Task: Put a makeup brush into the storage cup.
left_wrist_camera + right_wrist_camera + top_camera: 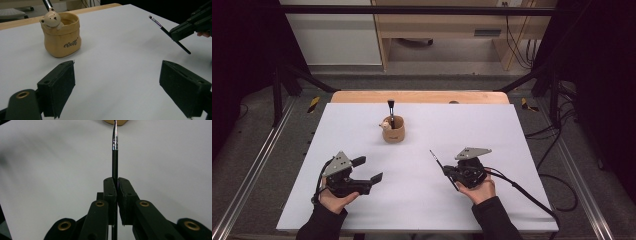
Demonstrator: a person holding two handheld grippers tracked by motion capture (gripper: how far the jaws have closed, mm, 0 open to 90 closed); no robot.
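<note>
A thin black brush with a silver ferrule [115, 157] is clamped between the closed jaws of the right gripper [117, 185] and is raised over the white table [422, 200], pointed toward a tan ceramic pot with a bear figure [393, 131]. The left gripper [117, 85] is held with jaws spread, empty, near the pot.

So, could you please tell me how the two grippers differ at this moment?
The left gripper has its jaws wide apart with nothing between them; the right gripper is shut on a thin black brush. The left gripper's jaws point sideways towards the right one, the right gripper's towards the bear-decorated cup. Both are hand-held over the white table.
</note>
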